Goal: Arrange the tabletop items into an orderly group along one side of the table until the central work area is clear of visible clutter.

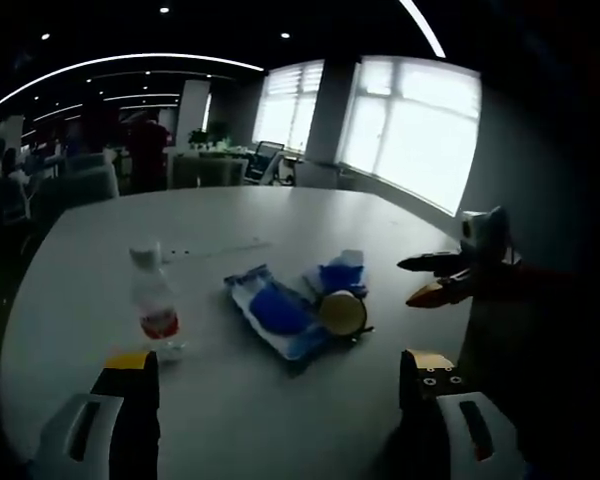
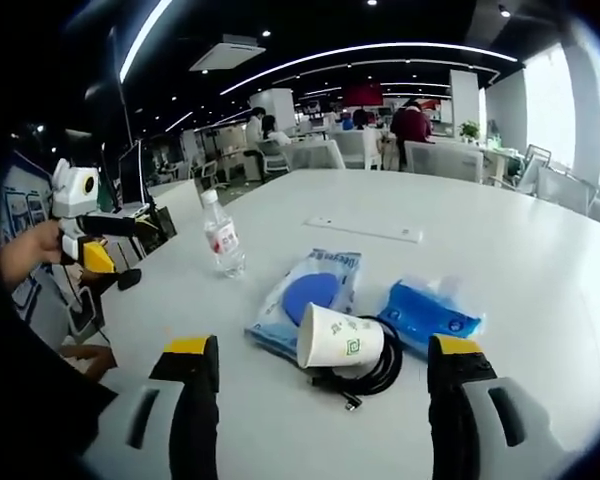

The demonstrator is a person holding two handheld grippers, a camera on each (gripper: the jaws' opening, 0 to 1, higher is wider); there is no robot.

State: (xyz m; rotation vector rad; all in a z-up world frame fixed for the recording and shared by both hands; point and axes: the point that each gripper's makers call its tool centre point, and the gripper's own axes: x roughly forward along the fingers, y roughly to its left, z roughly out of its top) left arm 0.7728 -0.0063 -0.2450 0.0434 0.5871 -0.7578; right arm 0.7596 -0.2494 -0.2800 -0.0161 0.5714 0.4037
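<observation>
In the left gripper view, the left gripper [image 1: 280, 385] stands with its jaws wide apart and nothing between them, above the white table [image 1: 230, 420]. Ahead lie a water bottle [image 1: 155, 305], upright at the left, a blue wipes pack [image 1: 275, 310], a paper cup [image 1: 342, 313] on its side touching the pack, and a blue tissue pack [image 1: 340, 272] just behind. The right gripper [image 1: 425, 280] enters from the right, jaws parted, holding nothing.

In the right gripper view, the right gripper [image 2: 325, 375] gapes wide and empty. The cup [image 2: 338, 340] lies between the wipes pack [image 2: 305, 295] and tissue pack [image 2: 430, 312], atop a black cable [image 2: 375, 375]. The bottle [image 2: 222, 238] stands beyond. The left gripper [image 2: 115, 250] shows at the left, held in a hand [image 2: 25, 250].
</observation>
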